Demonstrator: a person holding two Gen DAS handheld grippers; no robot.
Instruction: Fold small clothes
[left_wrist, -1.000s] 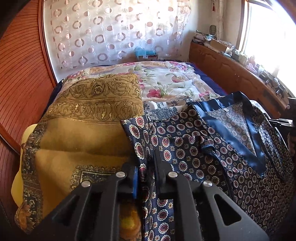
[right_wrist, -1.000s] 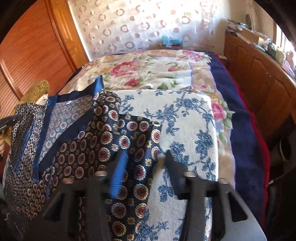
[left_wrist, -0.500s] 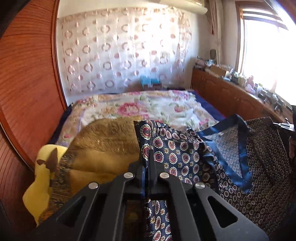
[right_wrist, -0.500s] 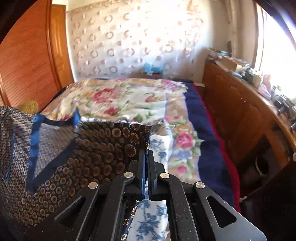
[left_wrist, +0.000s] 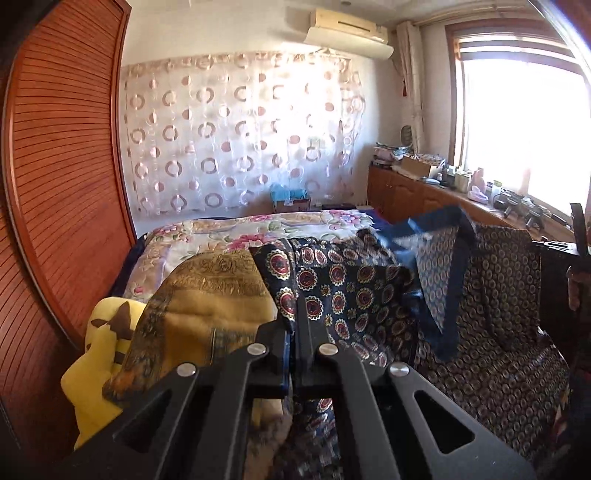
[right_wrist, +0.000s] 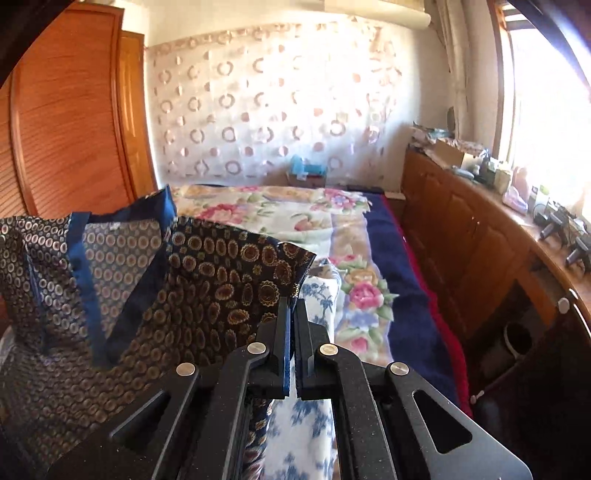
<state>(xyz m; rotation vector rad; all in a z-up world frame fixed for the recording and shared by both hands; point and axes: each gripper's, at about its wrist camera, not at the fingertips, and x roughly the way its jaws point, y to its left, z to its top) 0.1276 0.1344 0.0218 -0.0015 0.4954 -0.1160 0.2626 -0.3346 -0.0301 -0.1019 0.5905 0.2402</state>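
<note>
A navy patterned top (left_wrist: 369, 295) with round medallions and a blue satin V-neck band hangs stretched between my two grippers above the bed. My left gripper (left_wrist: 295, 306) is shut on the cloth of one sleeve end, which sticks up past the fingertips. In the right wrist view the same navy patterned top (right_wrist: 207, 280) spreads out to the left. The right gripper (right_wrist: 291, 306) is shut on the other sleeve corner. The lower part of the garment falls out of sight below both grippers.
A mustard patterned cloth (left_wrist: 207, 295) and a yellow pillow (left_wrist: 99, 354) lie on the left of the bed. A blue-and-white floral cloth (right_wrist: 314, 406) lies under the right gripper. The floral bedspread (right_wrist: 295, 218) stretches ahead. Wooden cabinets (right_wrist: 461, 236) with clutter line the right; a wardrobe (left_wrist: 66, 184) stands left.
Both grippers closed on the sleeve ends and rose, lifting the top off the bed. The views tipped up toward the far wall.
</note>
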